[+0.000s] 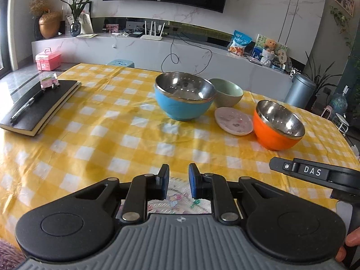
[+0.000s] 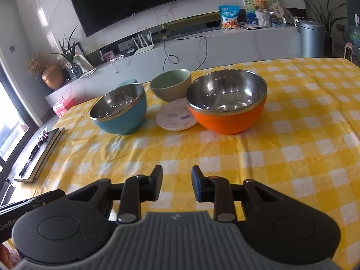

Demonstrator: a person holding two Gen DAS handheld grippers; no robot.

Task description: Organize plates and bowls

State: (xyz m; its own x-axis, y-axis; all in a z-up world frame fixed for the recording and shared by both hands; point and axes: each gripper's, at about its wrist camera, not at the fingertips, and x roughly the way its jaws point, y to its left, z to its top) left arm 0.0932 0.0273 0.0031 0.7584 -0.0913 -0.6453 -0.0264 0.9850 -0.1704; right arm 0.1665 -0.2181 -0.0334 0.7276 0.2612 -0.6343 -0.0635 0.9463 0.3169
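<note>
A blue steel-lined bowl point(image 1: 184, 96) point(image 2: 120, 110), a green ceramic bowl point(image 1: 227, 92) point(image 2: 170, 84), a small pink patterned plate point(image 1: 233, 121) point(image 2: 175, 115) and an orange steel-lined bowl point(image 1: 277, 124) point(image 2: 227, 103) stand close together on the yellow checked tablecloth point(image 1: 112, 135) point(image 2: 292, 135). My left gripper point(image 1: 178, 181) is open and empty, low over the near table edge above a second patterned plate point(image 1: 180, 202). My right gripper point(image 2: 176, 184) is open and empty, short of the orange bowl. The right gripper's body point(image 1: 315, 173) shows in the left view.
A black notebook with a pen point(image 1: 38, 105) point(image 2: 40, 155) lies at the table's left edge. Behind the table run a white TV console point(image 1: 157, 47), a grey bin point(image 1: 300, 90) point(image 2: 311, 38) and a pink box point(image 1: 48, 59).
</note>
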